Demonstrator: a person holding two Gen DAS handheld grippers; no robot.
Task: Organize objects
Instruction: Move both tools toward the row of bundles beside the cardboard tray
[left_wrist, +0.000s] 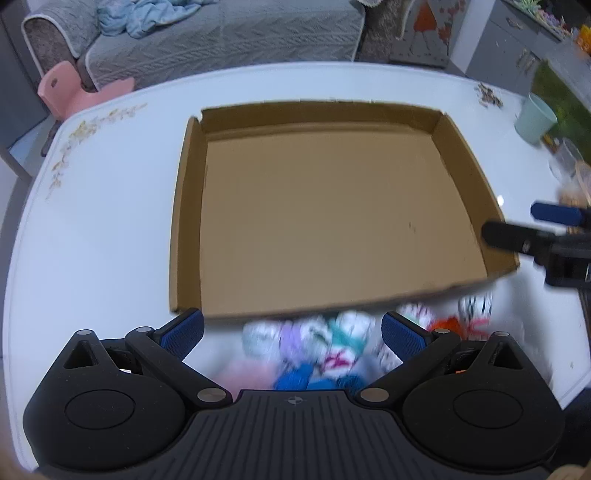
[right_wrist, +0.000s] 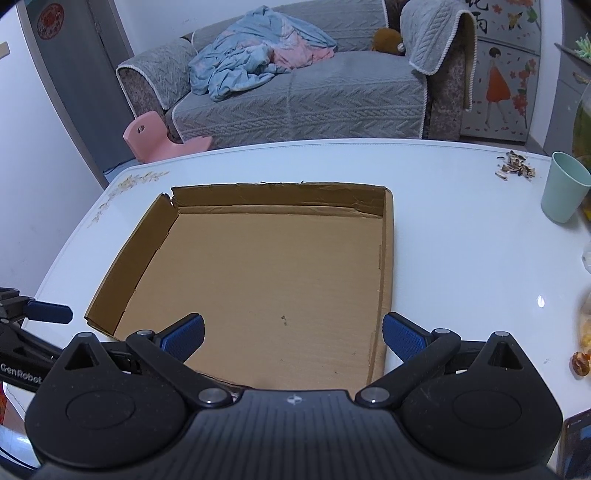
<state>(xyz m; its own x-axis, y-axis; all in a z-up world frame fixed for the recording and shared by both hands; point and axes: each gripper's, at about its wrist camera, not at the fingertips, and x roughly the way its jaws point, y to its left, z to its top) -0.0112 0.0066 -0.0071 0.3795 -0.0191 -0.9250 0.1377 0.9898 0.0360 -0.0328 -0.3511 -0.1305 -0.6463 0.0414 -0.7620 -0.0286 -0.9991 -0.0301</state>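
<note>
A shallow, empty cardboard box (left_wrist: 332, 221) lies on the white table (left_wrist: 110, 221); it also shows in the right wrist view (right_wrist: 258, 277). A blurred pile of colourful rolled socks (left_wrist: 332, 343) lies at the box's near edge. My left gripper (left_wrist: 291, 334) is open and empty, just above the socks. My right gripper (right_wrist: 293, 336) is open and empty over the box's near right part. It shows in the left wrist view (left_wrist: 524, 229) at the box's right wall. The left gripper shows at the left edge of the right wrist view (right_wrist: 48, 312).
A pale green cup (right_wrist: 565, 188) stands at the table's right, with seed husks (right_wrist: 515, 168) behind it. Snacks (right_wrist: 581, 363) lie at the right edge. A grey sofa (right_wrist: 314, 92) with a blue blanket and a pink stool (right_wrist: 155, 136) stand beyond the table.
</note>
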